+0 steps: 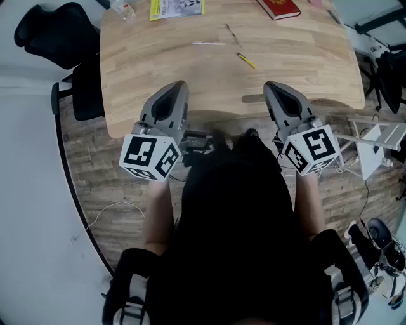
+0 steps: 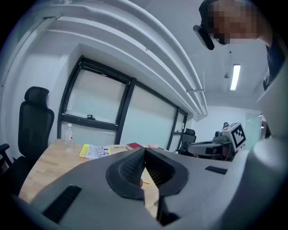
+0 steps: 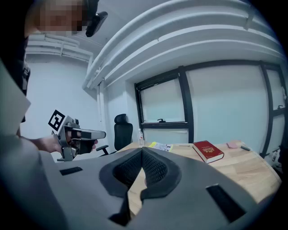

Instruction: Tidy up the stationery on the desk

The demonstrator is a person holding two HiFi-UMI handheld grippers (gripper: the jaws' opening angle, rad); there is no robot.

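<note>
In the head view the person stands at the near edge of a pale wooden desk (image 1: 158, 63), with the left gripper (image 1: 172, 92) and right gripper (image 1: 277, 92) both raised over that edge and well apart from anything to be tidied. The stationery lies loose further in: a white pen (image 1: 208, 43), a dark pen (image 1: 233, 35) just beyond it and a yellow pen (image 1: 247, 61) nearest the right gripper, with a red book (image 1: 279, 7), a leaflet (image 1: 176, 7) and a water bottle (image 1: 122, 9) along the far side. Nothing looks gathered, so the task seems to be at its very start; the likely next move calls for opening one gripper, reaching forward and coming down flat over a thin pen. A black office chair (image 1: 51, 32) stands at the left, and cables trail over the wood-patterned floor. In the left gripper view the fingers (image 2: 130, 168) are closed tip to tip with nothing between them; beyond them stretch the desk top, the bottle and leaflet, and dark-framed windows (image 2: 103, 108) under white ceiling beams. In the right gripper view its fingers (image 3: 155, 168) likewise meet at the tips and hold nothing; the red book lies ahead to the right, and the left gripper hangs off to the side.
</note>
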